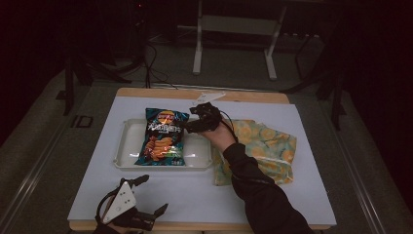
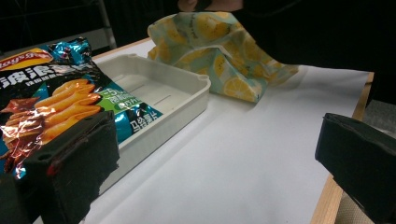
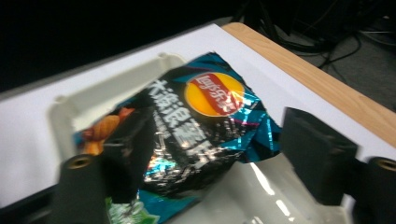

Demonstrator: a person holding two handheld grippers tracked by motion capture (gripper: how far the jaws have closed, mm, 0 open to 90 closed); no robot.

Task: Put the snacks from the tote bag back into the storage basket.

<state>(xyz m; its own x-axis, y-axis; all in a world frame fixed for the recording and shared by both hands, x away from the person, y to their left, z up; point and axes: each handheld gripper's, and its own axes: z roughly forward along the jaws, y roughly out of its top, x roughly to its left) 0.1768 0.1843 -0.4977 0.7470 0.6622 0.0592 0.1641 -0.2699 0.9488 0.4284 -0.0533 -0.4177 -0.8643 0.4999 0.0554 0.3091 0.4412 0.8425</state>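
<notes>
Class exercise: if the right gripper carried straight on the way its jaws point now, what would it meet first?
Most likely the chip bag lying in the white tray. The right gripper has open jaws either side of the bag's top end, though depth is unclear.

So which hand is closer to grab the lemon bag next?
Probably the right: its gripper hovers open over the tray, beside the lemon-print bag. The left gripper sits at the table's near edge.

chip bag (image 2: 56, 100) in white tray (image 2: 187, 100), lemon-print cloth (image 2: 219, 51)
</notes>
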